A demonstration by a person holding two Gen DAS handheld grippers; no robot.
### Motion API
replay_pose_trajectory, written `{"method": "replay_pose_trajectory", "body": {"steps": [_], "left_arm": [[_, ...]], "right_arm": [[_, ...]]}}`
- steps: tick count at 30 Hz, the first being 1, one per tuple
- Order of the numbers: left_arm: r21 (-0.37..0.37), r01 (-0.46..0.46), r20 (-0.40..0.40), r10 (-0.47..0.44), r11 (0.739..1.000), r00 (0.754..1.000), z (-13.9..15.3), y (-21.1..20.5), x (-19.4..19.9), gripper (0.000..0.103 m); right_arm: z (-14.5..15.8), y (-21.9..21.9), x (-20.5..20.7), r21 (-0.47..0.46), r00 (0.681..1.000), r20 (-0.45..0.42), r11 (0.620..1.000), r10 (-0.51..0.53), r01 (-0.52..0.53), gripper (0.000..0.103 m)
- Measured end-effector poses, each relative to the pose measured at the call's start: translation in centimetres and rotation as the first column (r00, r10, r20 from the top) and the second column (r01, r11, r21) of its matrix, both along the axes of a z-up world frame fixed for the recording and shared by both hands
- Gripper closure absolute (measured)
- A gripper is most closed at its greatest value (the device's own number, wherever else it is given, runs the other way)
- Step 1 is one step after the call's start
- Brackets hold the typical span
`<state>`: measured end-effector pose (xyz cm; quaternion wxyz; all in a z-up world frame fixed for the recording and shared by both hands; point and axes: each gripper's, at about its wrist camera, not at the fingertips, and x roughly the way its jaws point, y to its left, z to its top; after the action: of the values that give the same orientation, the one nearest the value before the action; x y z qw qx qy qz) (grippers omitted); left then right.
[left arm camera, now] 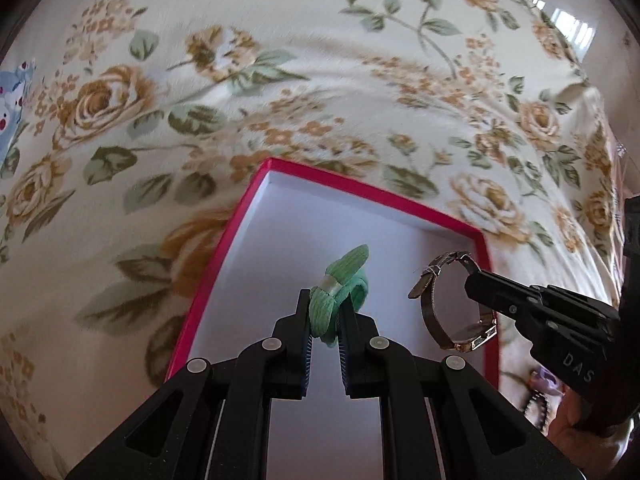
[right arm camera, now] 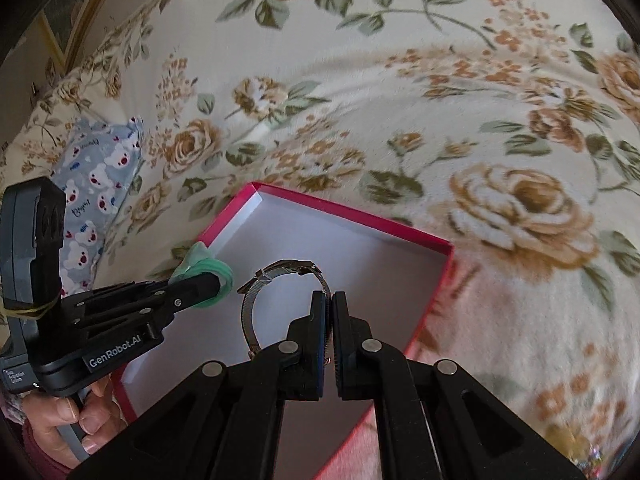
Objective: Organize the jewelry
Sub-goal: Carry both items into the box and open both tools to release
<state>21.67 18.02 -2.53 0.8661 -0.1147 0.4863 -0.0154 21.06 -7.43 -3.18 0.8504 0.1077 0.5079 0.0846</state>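
The left gripper (left arm camera: 325, 312) is clamped on a green hair tie (left arm camera: 343, 285), held above the white floor of the open red box (left arm camera: 362, 188). The right gripper (right arm camera: 330, 305) is closed on the mesh band of a wristwatch (right arm camera: 280, 280), also above the box interior, near its right wall. The watch loop hangs upright. Both items lie directly over the box; release probably requires only descent.

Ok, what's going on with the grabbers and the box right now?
Left gripper shut on green hair tie. Right gripper shut on watch. Both over the red box. Nothing in the way.
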Motion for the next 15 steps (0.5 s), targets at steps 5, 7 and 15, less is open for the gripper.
{"method": "replay_pose_trajectory", "body": {"steps": [5,7,15], "left_arm": [[0.005,-0.009,-0.042,0.009,1.000,0.999,-2.1,0.2,2.3,0.093],[0.011,-0.009,-0.056,0.010,1.000,0.998,-2.7,0.1,2.8,0.092],[0.039,0.009,-0.066,-0.007,0.999,0.998,-3.3,-0.3,3.3,0.088]], "right_arm": [[-1.7,0.8,1.4,-0.039,0.999,-0.032,0.999,0.021,-0.022,0.100],[-2.2,0.9,1.7,-0.050,0.999,-0.046,0.998,0.027,-0.030,0.100],[-3.5,1.0,2.3,-0.069,0.996,-0.088,0.997,0.033,-0.039,0.095]]}}
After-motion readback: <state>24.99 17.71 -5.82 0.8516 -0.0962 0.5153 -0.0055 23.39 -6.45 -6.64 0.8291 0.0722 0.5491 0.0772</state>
